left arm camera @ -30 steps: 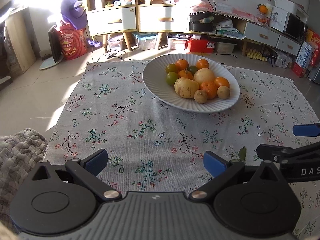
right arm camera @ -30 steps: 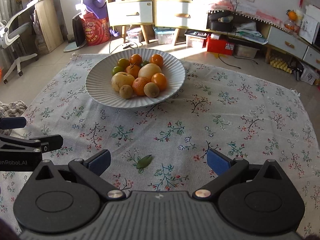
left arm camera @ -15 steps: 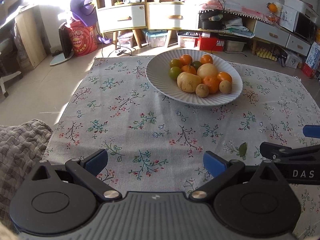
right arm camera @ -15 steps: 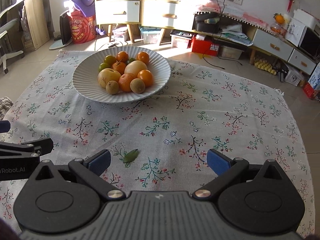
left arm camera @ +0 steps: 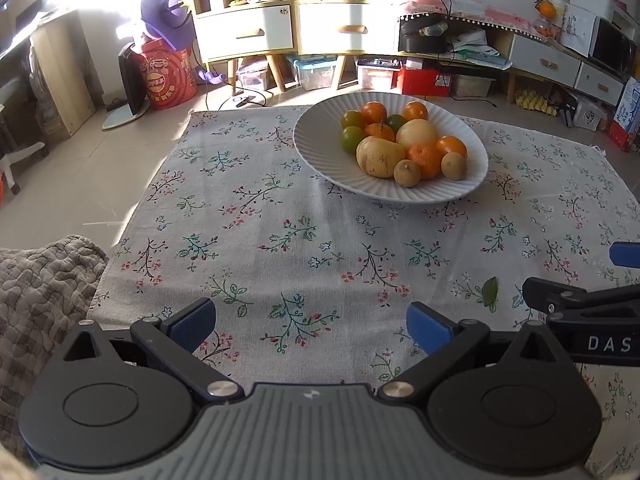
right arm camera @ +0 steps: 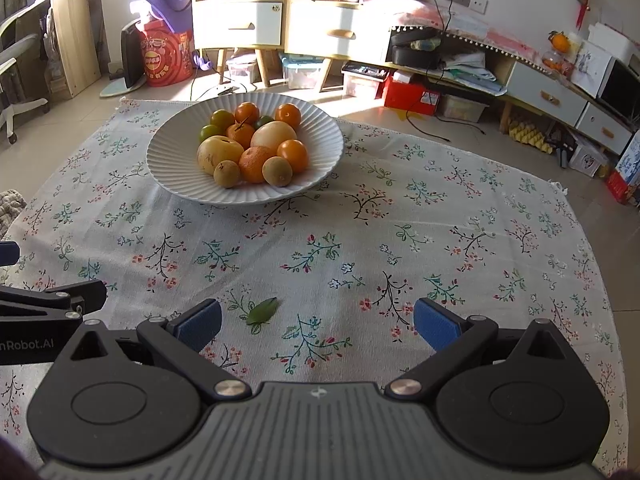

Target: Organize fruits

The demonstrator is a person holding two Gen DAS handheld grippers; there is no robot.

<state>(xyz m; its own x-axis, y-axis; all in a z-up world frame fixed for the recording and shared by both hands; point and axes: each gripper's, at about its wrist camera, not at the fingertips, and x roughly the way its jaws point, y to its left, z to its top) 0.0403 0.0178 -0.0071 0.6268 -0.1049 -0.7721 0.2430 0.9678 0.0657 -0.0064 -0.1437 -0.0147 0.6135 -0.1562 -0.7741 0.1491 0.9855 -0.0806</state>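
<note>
White ribbed bowl (right arm camera: 328, 140) already holds all the fruit (right arm camera: 256, 148), both grippers' fingers (left arm camera: 192, 322) hang wide and empty, so only withdrawing seems left.

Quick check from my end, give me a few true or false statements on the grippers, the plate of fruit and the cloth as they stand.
1. Both grippers, left gripper and right gripper, are open and hold nothing. True.
2. The fruit lies scattered on the cloth. False: it is all piled on the white plate.
3. A green leaf lies on the cloth. True.
4. The plate holds only oranges. False: green and yellow fruit too.
</note>
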